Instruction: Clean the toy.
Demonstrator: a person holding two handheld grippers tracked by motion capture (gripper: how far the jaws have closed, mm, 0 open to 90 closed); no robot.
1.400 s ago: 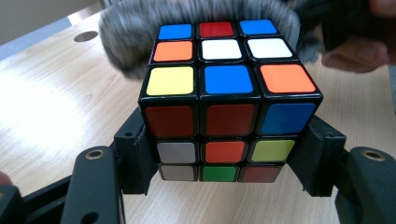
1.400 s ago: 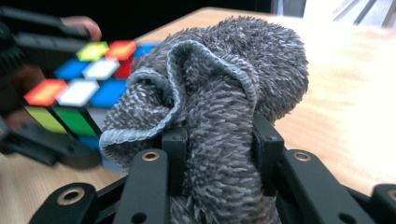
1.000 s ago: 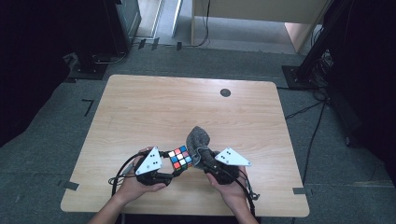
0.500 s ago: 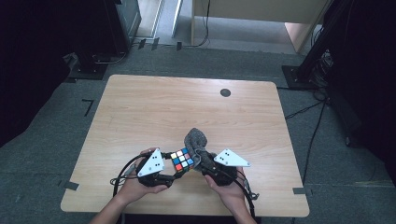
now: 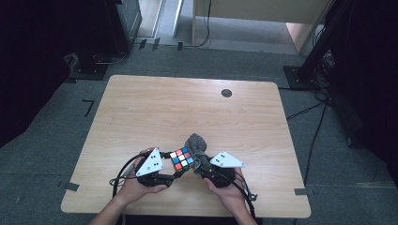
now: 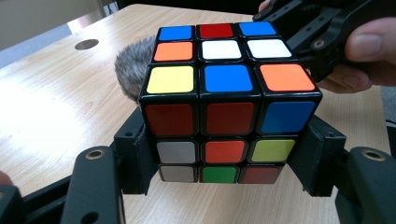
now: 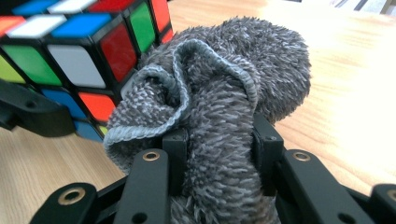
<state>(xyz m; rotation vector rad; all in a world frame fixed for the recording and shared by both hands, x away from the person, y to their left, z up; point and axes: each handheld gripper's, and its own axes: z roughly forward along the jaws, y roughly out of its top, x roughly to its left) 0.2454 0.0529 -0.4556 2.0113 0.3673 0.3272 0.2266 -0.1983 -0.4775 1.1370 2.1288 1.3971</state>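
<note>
Rubik's cube [image 6: 224, 100] sits clamped between the two black jaws of the left claw [image 6: 224, 163], whose pads press on its opposite lower sides, near the middle of the surface's near edge. It is a glossy three-by-three puzzle of hard black plastic with square, round-cornered stickers, scrambled: the top face shows blue, red, blue, then orange, white, white, then yellow, blue, orange, and the face toward the left gripper view reads red, red, blue, then white, orange, yellow-green, with white, green and dark red along the bottom. No writing or logo can be read on it. Just beside the cube, pressed against one face, is a grey cloth [image 7: 219, 93] of shaggy, looped terry pile with a stitched, paler hem curling along its folded edge; it is bunched into a soft upright wad, and the right claw [image 7: 217, 149] is closed on its lower part, with the pile bulging between the jaws. Both claws are matte black, angular, with brass-coloured rivets at the joints, and each carries a pale grey three-cornered plate on top. Beneath lies the surface [image 5: 155, 108], a light wood-grain top with rounded corners and a small dark round cap [image 5: 226, 93] near its far edge.
</note>
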